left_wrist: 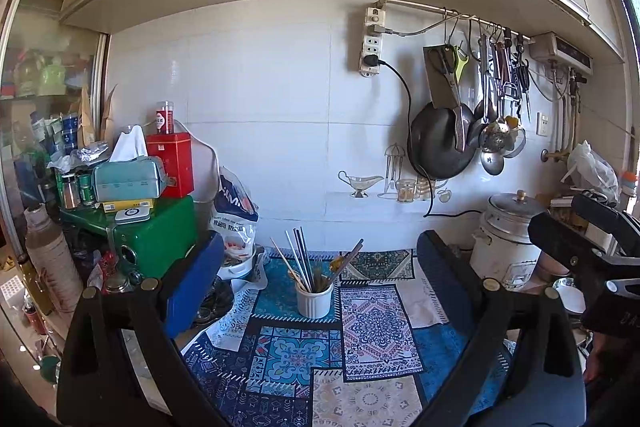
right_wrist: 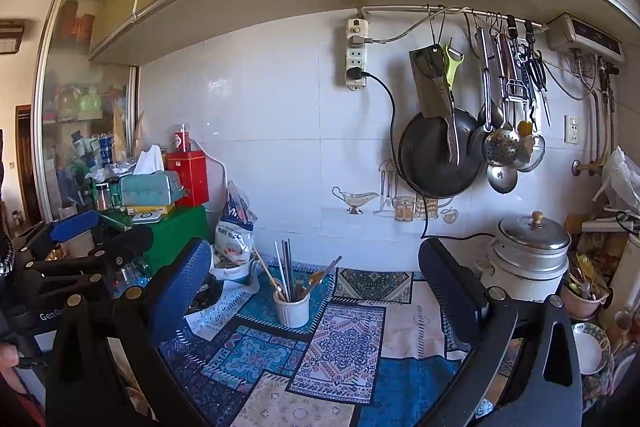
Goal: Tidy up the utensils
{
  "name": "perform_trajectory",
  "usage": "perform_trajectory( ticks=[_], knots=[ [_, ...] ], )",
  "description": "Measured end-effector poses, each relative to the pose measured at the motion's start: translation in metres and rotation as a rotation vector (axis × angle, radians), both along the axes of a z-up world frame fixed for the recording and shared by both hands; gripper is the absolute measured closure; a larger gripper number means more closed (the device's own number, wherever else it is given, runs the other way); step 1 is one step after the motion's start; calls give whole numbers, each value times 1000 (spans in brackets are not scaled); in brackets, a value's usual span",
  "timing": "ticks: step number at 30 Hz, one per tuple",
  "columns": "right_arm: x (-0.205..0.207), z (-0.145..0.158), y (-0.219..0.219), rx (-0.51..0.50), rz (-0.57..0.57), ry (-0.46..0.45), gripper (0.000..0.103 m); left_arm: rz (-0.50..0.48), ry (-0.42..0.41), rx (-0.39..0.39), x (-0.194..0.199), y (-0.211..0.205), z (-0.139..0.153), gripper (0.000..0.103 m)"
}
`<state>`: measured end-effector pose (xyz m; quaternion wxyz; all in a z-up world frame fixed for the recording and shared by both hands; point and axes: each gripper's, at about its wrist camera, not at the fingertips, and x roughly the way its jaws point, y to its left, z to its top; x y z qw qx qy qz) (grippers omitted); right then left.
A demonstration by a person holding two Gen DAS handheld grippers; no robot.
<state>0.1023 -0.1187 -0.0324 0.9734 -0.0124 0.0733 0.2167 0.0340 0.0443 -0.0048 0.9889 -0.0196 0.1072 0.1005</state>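
Cup: a white ribbed cup (left_wrist: 315, 297) stands upright on the patterned mat (left_wrist: 360, 355), near the middle of the counter and toward the wall.
Sticks in the cup: the chopsticks (left_wrist: 301, 259) stand with their long way going up. Most lean a little to the left at the top. One brown utensil (left_wrist: 347, 259) leans to the right.
Left claw: the left gripper (left_wrist: 320, 267) is wide open. Nothing is between its blue pads. The cup sits ahead of it, in the gap, and is not touched.
Right claw: the right gripper (right_wrist: 316, 275) is wide open too, with nothing in it. The cup (right_wrist: 292, 307) is ahead and a bit to the left.
Only the left view shows: the right claw's black body at the right edge.
Only the right view shows: the left claw's body at the left edge, a pink bowl (right_wrist: 582, 303) full of more utensils, and a plate (right_wrist: 592, 347) at the right.
Edges: a white bowl (left_wrist: 244, 265) and a bag (left_wrist: 236, 215) sit left of the cup. A rice cooker (left_wrist: 506, 243) sits to the right.
Open room: the mat in front of the cup is bare.
Wall: a dark pan (left_wrist: 440, 147) and ladles (left_wrist: 494, 143) hang above.
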Motion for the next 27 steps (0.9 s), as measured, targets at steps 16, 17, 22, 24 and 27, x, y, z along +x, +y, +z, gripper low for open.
perform_trajectory(
  ticks=[16,17,22,24,27],
  knots=[
    [7,-1,4,-8,-6,24,0,-5,14,-17,6,8,-4,6],
    [7,-1,4,-8,-5,26,0,-5,14,-18,6,9,-4,6],
    [6,-1,4,-10,-4,26,0,-5,18,-24,6,9,-5,5],
    [6,-1,5,-11,-6,25,0,-6,20,-25,6,9,-5,5],
    [6,0,4,-11,-5,25,0,-6,20,-26,6,9,-5,5]
  ],
)
